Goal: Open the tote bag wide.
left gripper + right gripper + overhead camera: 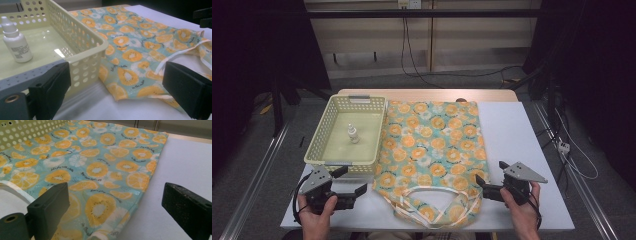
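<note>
Table [522, 150] carries everything, and the bag [432, 150] is the landmark: it lies flat along the middle, mouth and white handles [432, 197] towards the person, ready to be opened. The basket [346, 131] sits touching the bag's left edge, so its load has a short way to go. The left gripper [350, 181] waits left of the bag's mouth, the right gripper [489, 179] right of it, both with jaws apart and empty. The bottle [353, 134] stands upright inside the basket, easy to pinch.

Black grippers [349, 181], grey triangular top plates, blk cables.
</note>
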